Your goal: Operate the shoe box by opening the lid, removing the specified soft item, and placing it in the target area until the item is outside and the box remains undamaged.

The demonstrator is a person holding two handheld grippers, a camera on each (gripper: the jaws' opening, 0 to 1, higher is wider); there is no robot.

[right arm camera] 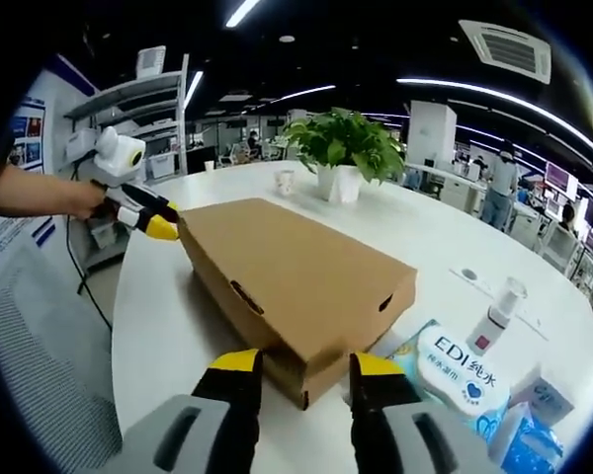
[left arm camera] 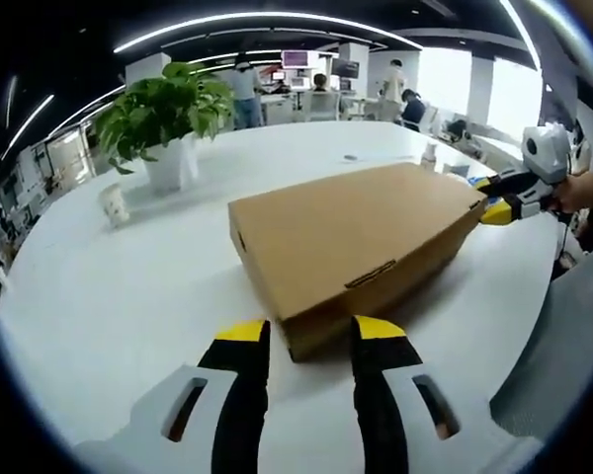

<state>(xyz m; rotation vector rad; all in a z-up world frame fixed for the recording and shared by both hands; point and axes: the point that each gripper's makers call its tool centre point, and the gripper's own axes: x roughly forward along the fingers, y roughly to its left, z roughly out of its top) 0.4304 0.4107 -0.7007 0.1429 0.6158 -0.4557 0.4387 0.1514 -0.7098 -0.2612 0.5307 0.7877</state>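
A closed cardboard box [left arm camera: 361,237] lies flat on a white tabletop [left arm camera: 128,296], its lid down. The left gripper [left arm camera: 311,331] sits at one near corner of the box, jaws spread apart with the corner between the yellow tips, not clearly clamped. In the right gripper view the right gripper [right arm camera: 301,363] stands the same way at the opposite corner of the box [right arm camera: 296,276], jaws apart on either side of it. Each gripper also shows in the other's view at the far end of the box, held by a hand [right arm camera: 74,197]. A potted plant [left arm camera: 163,114] stands on the far side of the tabletop, with a small cup [left arm camera: 114,204] near it. Just right of the right gripper lie a pack of wipes [right arm camera: 455,370] and a small spray bottle [right arm camera: 496,314]. The soft item is hidden from sight; the box is shut.
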